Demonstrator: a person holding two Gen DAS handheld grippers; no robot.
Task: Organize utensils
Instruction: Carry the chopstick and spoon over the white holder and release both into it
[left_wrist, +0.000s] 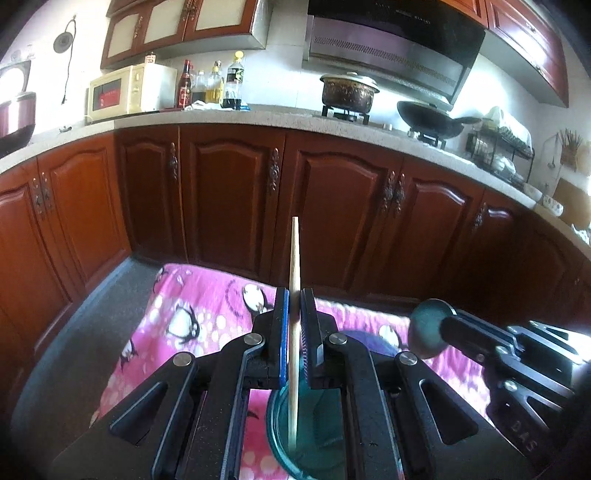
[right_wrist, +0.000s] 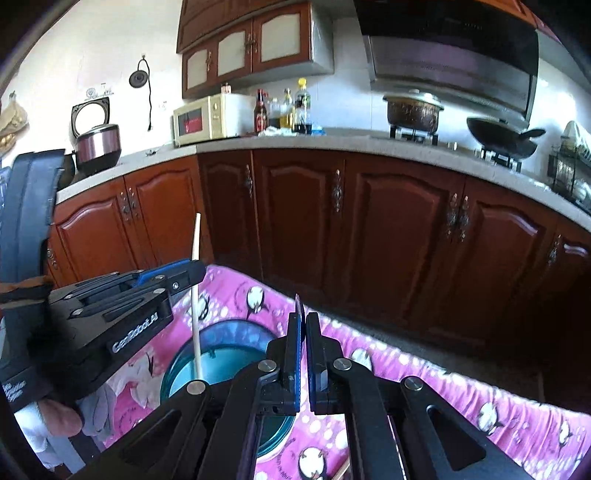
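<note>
My left gripper (left_wrist: 294, 295) is shut on a pale wooden chopstick (left_wrist: 294, 258), held upright with its lower end inside a teal glass cup (left_wrist: 314, 435). It also shows in the right wrist view (right_wrist: 192, 271), with the chopstick (right_wrist: 195, 325) reaching down into the cup (right_wrist: 221, 363). My right gripper (right_wrist: 304, 317) is shut on a thin spoon handle seen edge-on; in the left wrist view the spoon's dark round bowl (left_wrist: 424, 328) sticks out of the right gripper (left_wrist: 448, 326) to the right of the cup.
The cup stands on a table with a pink penguin cloth (left_wrist: 192, 317). Beyond are brown kitchen cabinets (left_wrist: 236, 199), a counter with a microwave (left_wrist: 125, 92), bottles (left_wrist: 210, 86), a pot (left_wrist: 349, 92) and a wok (left_wrist: 432, 120). Another chopstick end (right_wrist: 341, 472) lies on the cloth.
</note>
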